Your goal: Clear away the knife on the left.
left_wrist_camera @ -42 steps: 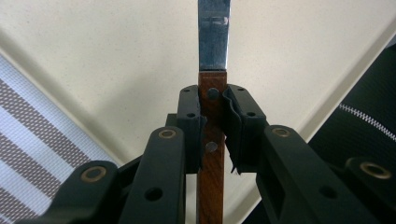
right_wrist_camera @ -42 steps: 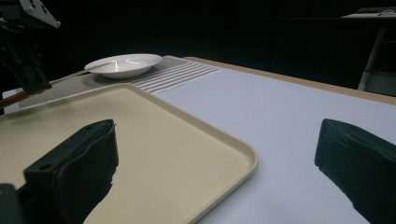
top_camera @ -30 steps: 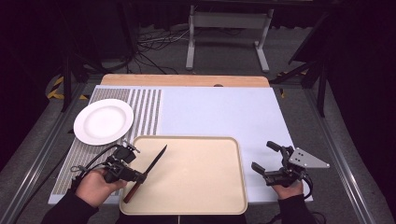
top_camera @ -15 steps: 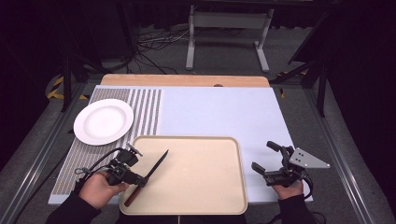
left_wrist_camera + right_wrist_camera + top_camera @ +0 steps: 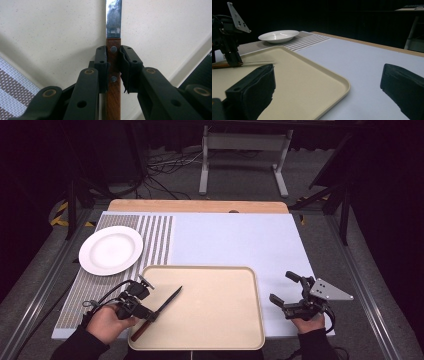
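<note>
Knife [image 5: 113,50] handle is clamped between left tongs [image 5: 113,66] over tray [image 5: 215,320].

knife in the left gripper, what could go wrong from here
1. The left gripper pinches the knife on its narrow wooden handle, near the blade end, so the knife might twist or slip in the jaws if swung fast.
2. The blade points across the tray toward the open right gripper; moving that way risks a clash.
3. The handle's end overhangs the tray's left rim, so a drop there could tip the knife off onto the mat.
</note>
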A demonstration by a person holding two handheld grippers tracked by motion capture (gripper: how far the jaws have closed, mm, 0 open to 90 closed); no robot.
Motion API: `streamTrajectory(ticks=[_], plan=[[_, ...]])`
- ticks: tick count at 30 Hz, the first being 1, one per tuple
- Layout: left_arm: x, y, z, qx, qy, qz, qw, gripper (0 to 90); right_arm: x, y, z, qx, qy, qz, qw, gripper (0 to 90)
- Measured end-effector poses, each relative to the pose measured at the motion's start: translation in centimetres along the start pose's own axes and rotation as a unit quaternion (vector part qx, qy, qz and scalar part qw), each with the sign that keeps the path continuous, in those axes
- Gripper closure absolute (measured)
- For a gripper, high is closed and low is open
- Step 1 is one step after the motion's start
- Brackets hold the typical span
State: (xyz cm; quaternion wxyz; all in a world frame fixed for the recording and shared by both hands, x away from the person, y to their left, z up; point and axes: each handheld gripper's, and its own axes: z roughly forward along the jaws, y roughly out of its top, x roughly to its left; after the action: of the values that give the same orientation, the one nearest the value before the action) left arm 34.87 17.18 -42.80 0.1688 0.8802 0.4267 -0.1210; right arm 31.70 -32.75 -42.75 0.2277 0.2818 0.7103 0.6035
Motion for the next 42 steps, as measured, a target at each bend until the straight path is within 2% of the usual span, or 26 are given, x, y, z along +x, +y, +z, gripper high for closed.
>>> streamTrajectory(ticks=[3,4,5,6,7,10,11,12,14,15,17,20,22,31,34,42], plan=[[0.0,0.0,0.1,0.0,0.0,0.006,1.0,75.8,0.0,0.0,0.0,0.0,0.0,0.0,1.0,0.6],[0.0,0.1,0.1,0.001,-0.007,0.008,0.9999,70.1,0.0,0.0,0.0,0.0,0.0,0.0,1.0,0.6],[0.1,0.1,0.0,0.0,-0.015,0.009,0.9998,59.4,0.0,0.0,0.0,0.0,0.0,0.0,1.0,0.6],[0.0,0.1,-0.2,-0.006,-0.017,0.011,0.9998,56.3,0.0,0.0,0.0,0.0,0.0,0.0,1.0,0.6],[-0.1,0.1,-0.4,-0.01,-0.012,0.02,0.9997,55.5,0.0,0.0,0.0,0.0,0.0,0.0,1.0,0.6],[-0.6,0.1,-1.1,-0.04,-0.008,0.037,0.9985,50.4,0.0,0.0,0.0,0.0,0.0,0.0,1.0,0.6],[-0.6,0.1,-1.1,-0.04,-0.008,0.037,0.9985,50.2,0.0,0.0,0.0,0.0,0.0,0.0,1.0,0.6],[-0.9,0.2,-1.3,-0.052,-0.003,0.046,0.9976,50.2,0.0,0.0,0.0,0.0,0.001,0.0,1.0,0.6],[-1.6,0.2,-1.7,-0.073,0.008,0.068,0.995,54.1,0.0,0.0,0.0,0.0,0.001,0.001,1.0,0.6],[-1.9,0.2,-1.8,-0.079,0.01,0.084,0.9933,59.0,0.0,0.0,0.0,0.0,0.0,0.001,1.0,0.6],[-2.6,0.2,-1.8,-0.085,0.012,0.096,0.9917,66.1,0.0,0.0,0.0,0.0,0.001,0.001,1.0,0.6],[-3.7,0.5,-1.4,-0.079,0.012,0.122,0.9892,80.5,0.0,0.0,0.0,-0.001,0.001,0.001,1.0,0.6],[-4.0,0.7,-1.1,-0.073,0.015,0.13,0.9886,89.8,0.0,0.0,0.0,-0.003,0.002,0.002,1.0,0.6],[-4.4,1.3,0.5,-0.046,0.036,0.139,0.9886,90.0,0.0,0.0,0.0,-0.002,0.002,0.003,1.0,0.6],[-4.3,1.4,0.9,-0.036,0.046,0.133,0.9894,90.0,-0.1,0.0,0.0,-0.002,0.001,0.002,1.0,0.6],[-3.6,1.4,1.5,-0.025,0.067,0.126,0.9894,90.0,0.0,0.0,0.0,-0.002,0.001,0.003,1.0,0.6]])
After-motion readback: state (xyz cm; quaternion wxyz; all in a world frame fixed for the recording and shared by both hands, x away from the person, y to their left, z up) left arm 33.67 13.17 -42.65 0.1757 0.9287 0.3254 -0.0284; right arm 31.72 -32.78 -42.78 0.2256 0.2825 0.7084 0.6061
